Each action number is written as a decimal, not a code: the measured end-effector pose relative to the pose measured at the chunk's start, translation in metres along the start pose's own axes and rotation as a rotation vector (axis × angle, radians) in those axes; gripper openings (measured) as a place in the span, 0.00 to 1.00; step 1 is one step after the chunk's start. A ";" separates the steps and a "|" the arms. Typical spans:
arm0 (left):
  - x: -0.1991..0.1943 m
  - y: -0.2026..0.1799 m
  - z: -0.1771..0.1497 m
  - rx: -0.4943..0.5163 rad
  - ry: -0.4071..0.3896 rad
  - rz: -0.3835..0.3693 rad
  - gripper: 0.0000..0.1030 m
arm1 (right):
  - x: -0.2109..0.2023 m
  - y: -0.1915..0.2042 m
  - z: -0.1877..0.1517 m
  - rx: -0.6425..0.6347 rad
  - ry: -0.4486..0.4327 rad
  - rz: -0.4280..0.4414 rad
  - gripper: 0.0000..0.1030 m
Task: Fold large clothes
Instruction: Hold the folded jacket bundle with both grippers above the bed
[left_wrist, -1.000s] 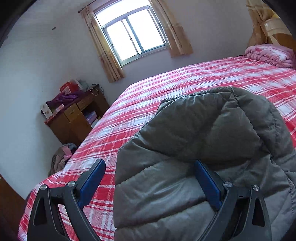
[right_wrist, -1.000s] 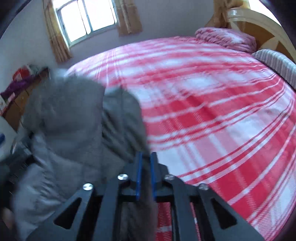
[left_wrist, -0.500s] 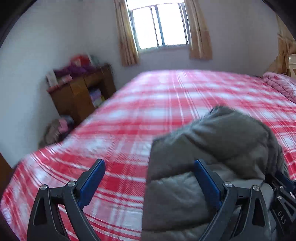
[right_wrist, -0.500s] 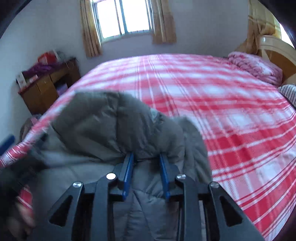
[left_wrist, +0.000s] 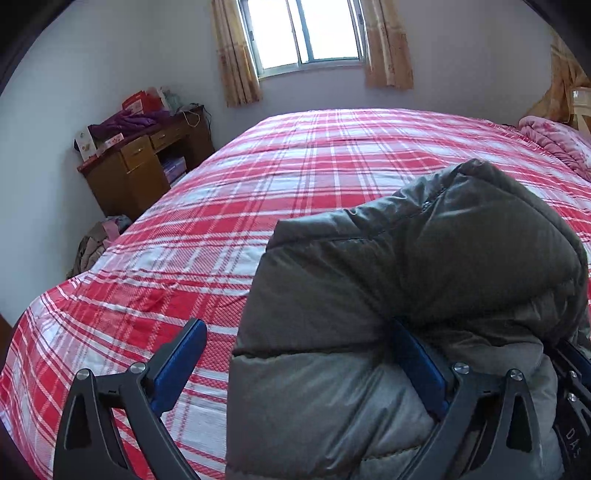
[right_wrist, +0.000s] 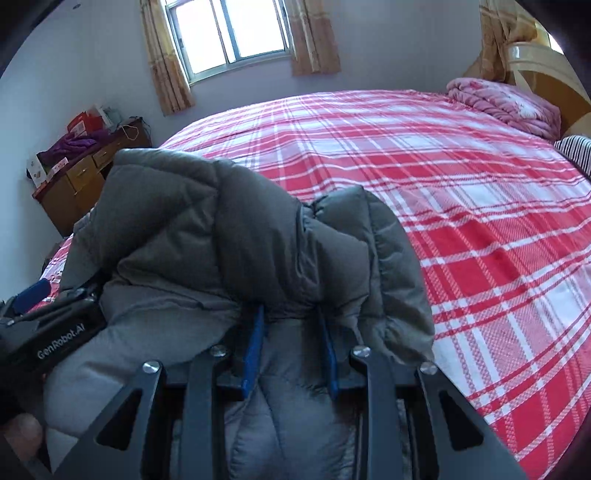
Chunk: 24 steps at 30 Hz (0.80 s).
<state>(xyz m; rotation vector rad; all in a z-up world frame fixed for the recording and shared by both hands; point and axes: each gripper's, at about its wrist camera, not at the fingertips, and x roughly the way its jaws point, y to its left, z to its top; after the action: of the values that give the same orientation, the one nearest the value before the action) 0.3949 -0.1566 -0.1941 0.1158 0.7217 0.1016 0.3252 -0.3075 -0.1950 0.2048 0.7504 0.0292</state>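
Observation:
A grey puffer jacket (left_wrist: 424, 266) lies bunched on the near part of a red plaid bed (left_wrist: 295, 173). My left gripper (left_wrist: 295, 325) stands wide open. The jacket's left edge sits between its fingers and leans on the right pad (left_wrist: 417, 365), while the left pad (left_wrist: 181, 365) is bare over the bedspread. In the right wrist view the jacket (right_wrist: 207, 229) is folded over itself. My right gripper (right_wrist: 290, 314) is narrowly parted with a thick fold of jacket filling the gap, both pads against it. The left gripper's body (right_wrist: 55, 332) shows at the jacket's left side.
A wooden desk (left_wrist: 140, 166) piled with clothes and boxes stands by the left wall, with a heap of clothes (left_wrist: 99, 240) on the floor beside it. A pink blanket (right_wrist: 506, 103) and headboard (right_wrist: 539, 62) are at the far right. A window (left_wrist: 306, 33) faces me.
Both views have swung round and dropped toward the bed. The right gripper's jaws went from nearly closed on thin fabric to wider around a thicker fold. The left stayed open.

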 end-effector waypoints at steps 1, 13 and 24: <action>0.002 0.000 -0.001 0.000 0.006 0.001 0.98 | 0.000 0.001 0.000 0.001 0.003 -0.002 0.29; 0.010 -0.002 -0.005 0.006 0.028 0.001 0.99 | 0.004 0.005 -0.002 -0.024 0.017 -0.045 0.29; 0.016 0.002 -0.005 0.004 0.047 -0.011 0.99 | 0.008 0.010 -0.002 -0.054 0.025 -0.084 0.29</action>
<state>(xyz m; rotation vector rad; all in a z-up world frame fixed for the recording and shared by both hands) 0.4040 -0.1524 -0.2081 0.1138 0.7695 0.0921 0.3301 -0.2965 -0.1993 0.1214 0.7815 -0.0276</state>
